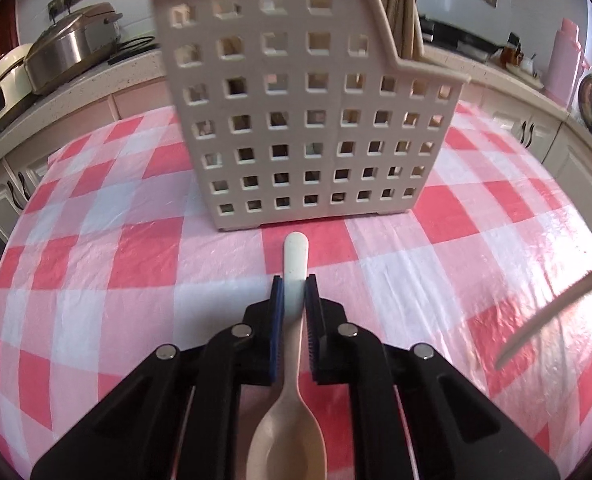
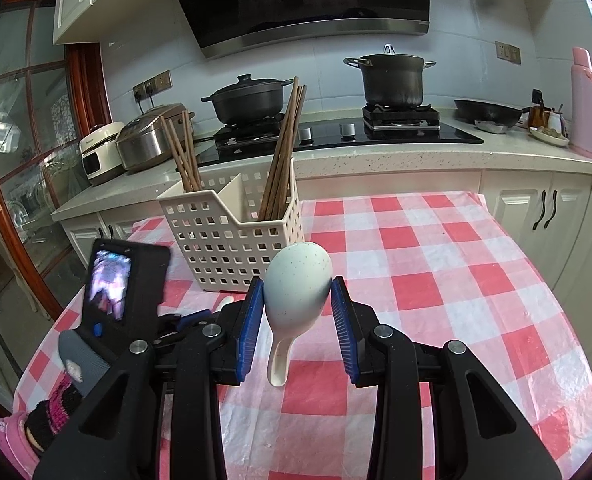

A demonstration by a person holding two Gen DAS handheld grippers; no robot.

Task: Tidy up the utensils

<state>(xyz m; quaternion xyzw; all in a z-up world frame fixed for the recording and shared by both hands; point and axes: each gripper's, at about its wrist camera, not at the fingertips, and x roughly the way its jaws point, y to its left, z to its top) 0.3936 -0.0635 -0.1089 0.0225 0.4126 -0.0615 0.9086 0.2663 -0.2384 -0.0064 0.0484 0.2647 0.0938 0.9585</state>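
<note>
A white perforated utensil caddy stands on the red-and-white checked table. In the left wrist view my left gripper is shut on the handle of a beige spoon. This spoon's white handle end points at the caddy's base and its bowl lies back between the fingers. In the right wrist view my right gripper is shut on the bowl of a pale blue speckled spoon, whose handle hangs down. The caddy stands just ahead to the left, with brown chopsticks in two compartments.
The kitchen counter runs behind the table with a hob, two dark pots, a frying pan, rice cookers and a pink flask. White cabinets stand close to the table's far and right edges. A person's sleeve shows at the lower left.
</note>
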